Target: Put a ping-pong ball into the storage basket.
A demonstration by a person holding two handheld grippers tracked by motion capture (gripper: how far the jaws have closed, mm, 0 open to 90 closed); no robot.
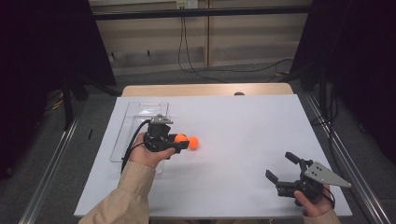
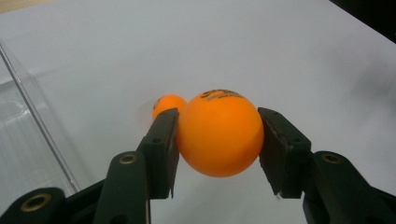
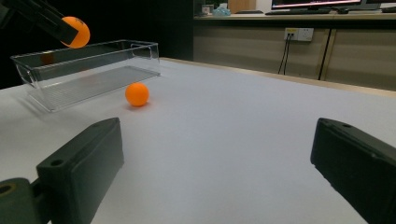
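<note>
Your left tool (image 2: 217,140) pinches the ball (image 2: 219,133) at its widest: light, smooth, slippery, so squeeze gently; right tool (image 3: 219,158) is spread.

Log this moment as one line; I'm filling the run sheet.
left hand-held gripper: shut on orange ball, lifted | second ball: on table beside clear tray | right hand-held gripper: open, empty

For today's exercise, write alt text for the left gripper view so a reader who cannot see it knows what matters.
Two black tongs clamp an orange ball, printed with dark lettering on top, above a white table. A second orange ball lies on the table just behind the left jaw, and a clear plastic tray sits at the left edge.
</note>
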